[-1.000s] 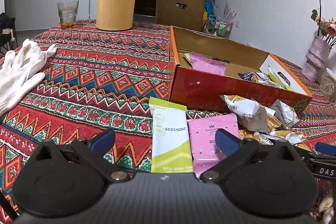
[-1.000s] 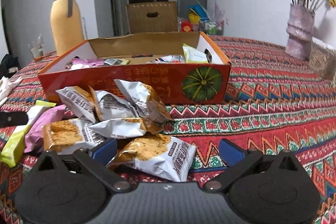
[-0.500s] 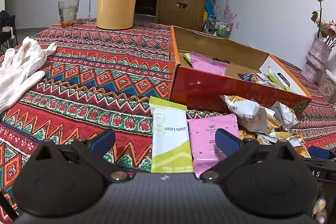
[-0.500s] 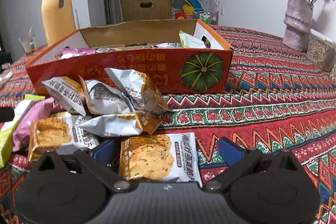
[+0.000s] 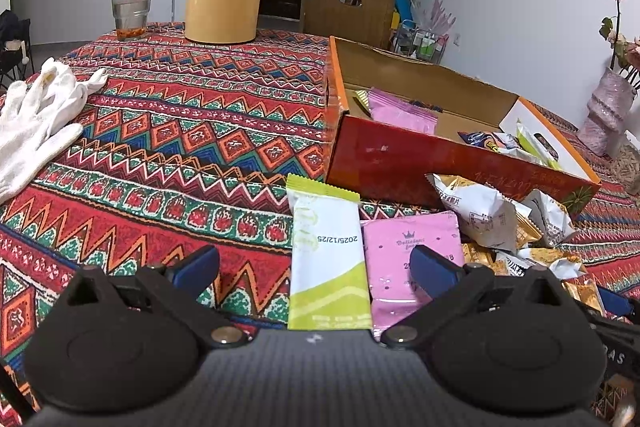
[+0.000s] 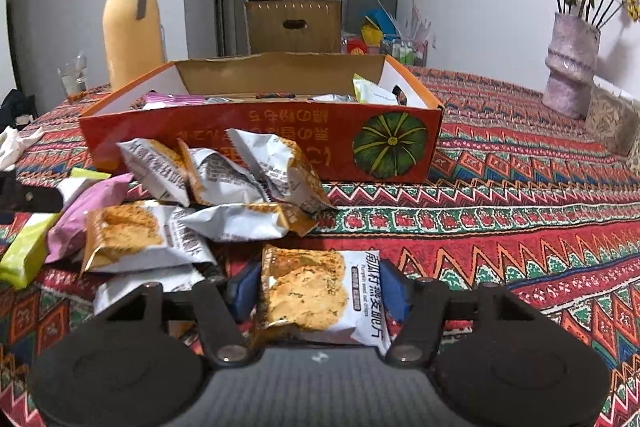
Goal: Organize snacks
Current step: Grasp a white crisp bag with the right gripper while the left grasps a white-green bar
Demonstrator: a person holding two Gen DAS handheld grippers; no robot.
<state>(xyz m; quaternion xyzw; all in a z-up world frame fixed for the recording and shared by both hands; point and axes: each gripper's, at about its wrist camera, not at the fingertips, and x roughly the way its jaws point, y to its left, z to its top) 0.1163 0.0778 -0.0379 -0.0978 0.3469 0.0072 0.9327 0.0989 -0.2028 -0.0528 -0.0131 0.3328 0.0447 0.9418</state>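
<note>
Your right gripper (image 6: 318, 287) has its jaws pressed against both sides of a crisp packet (image 6: 316, 297), so you hold it low over the cloth, with the box (image 6: 260, 143) straight ahead beyond the pile (image 6: 208, 187) of loose crisp packets. Your left gripper (image 5: 314, 267) has its jaws wide apart and holds nothing; a green sachet (image 5: 326, 255) lies between them and a pink sachet (image 5: 404, 263) lies partly under the right-hand finger. The box already holds some pink sachets, a green one and a few other packets, so the sorting looks partly done. Left on the cloth are the pile of crisp packets, the two sachets under your left jaws and the packet in your right. I would judge you somewhere around the middle.
</note>
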